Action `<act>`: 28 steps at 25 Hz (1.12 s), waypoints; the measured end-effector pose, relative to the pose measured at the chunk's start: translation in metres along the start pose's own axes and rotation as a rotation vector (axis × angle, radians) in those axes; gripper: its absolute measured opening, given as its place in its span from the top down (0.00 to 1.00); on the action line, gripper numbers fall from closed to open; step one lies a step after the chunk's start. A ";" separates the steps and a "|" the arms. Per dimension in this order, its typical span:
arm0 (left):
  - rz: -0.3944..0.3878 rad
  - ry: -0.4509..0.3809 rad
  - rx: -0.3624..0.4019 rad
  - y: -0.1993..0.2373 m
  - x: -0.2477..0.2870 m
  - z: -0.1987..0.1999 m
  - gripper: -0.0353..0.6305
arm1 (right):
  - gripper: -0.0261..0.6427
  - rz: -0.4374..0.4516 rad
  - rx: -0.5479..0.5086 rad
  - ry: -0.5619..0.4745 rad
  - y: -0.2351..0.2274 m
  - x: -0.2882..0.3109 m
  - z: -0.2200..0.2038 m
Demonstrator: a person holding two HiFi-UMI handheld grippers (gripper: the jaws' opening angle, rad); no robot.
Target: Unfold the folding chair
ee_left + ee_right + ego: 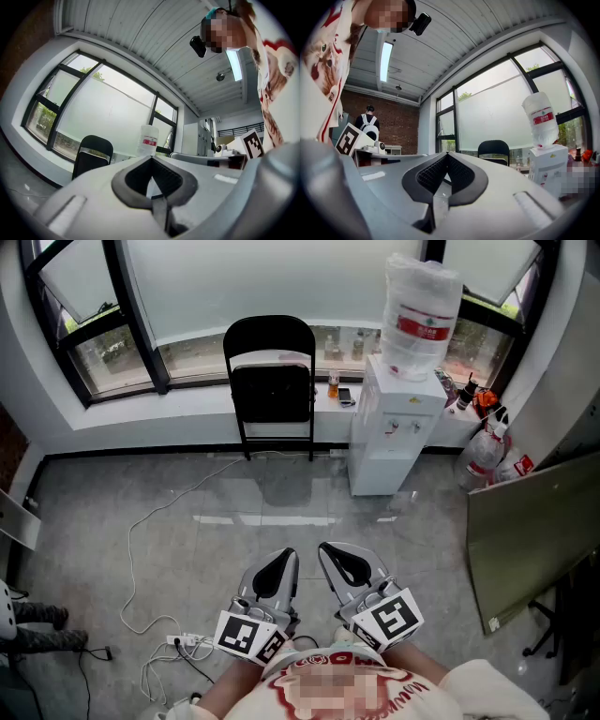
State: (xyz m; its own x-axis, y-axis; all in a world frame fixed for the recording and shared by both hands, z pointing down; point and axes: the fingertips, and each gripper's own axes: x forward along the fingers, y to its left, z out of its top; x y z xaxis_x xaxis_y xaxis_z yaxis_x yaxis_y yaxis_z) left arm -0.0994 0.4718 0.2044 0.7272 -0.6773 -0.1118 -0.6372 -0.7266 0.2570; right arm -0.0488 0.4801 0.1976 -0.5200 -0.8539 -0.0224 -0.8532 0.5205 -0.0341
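The black metal folding chair [270, 390] stands folded against the window ledge, beside the white water dispenser [389, 432], well apart from us. Our left gripper [278, 570] and right gripper [341, 566] are closed, empty. We judge approaching comes first, then opening jaws.

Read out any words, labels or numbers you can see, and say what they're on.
Nothing here can be read.
Red label on the water bottle: too small to read.
Red labels on the floor bottles: too small to read.
Red print on the shirt: unreadable.
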 end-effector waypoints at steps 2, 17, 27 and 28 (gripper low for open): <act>0.008 0.001 0.002 0.003 -0.002 -0.001 0.94 | 0.92 -0.006 0.001 0.002 -0.001 0.001 -0.001; 0.019 -0.009 -0.011 0.012 -0.006 0.002 0.94 | 0.92 0.002 -0.006 0.012 0.005 0.007 -0.004; 0.035 -0.016 -0.012 0.033 -0.023 0.009 0.94 | 0.92 -0.008 0.024 0.036 0.016 0.022 -0.012; 0.033 -0.016 -0.013 0.036 -0.025 0.010 0.94 | 0.92 -0.011 0.027 0.043 0.019 0.024 -0.014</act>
State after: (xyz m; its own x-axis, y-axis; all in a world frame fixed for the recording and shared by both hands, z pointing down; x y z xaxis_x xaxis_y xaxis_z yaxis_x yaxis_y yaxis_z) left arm -0.1428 0.4617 0.2067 0.7016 -0.7027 -0.1181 -0.6574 -0.7023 0.2730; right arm -0.0776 0.4698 0.2102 -0.5123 -0.8585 0.0205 -0.8578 0.5104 -0.0614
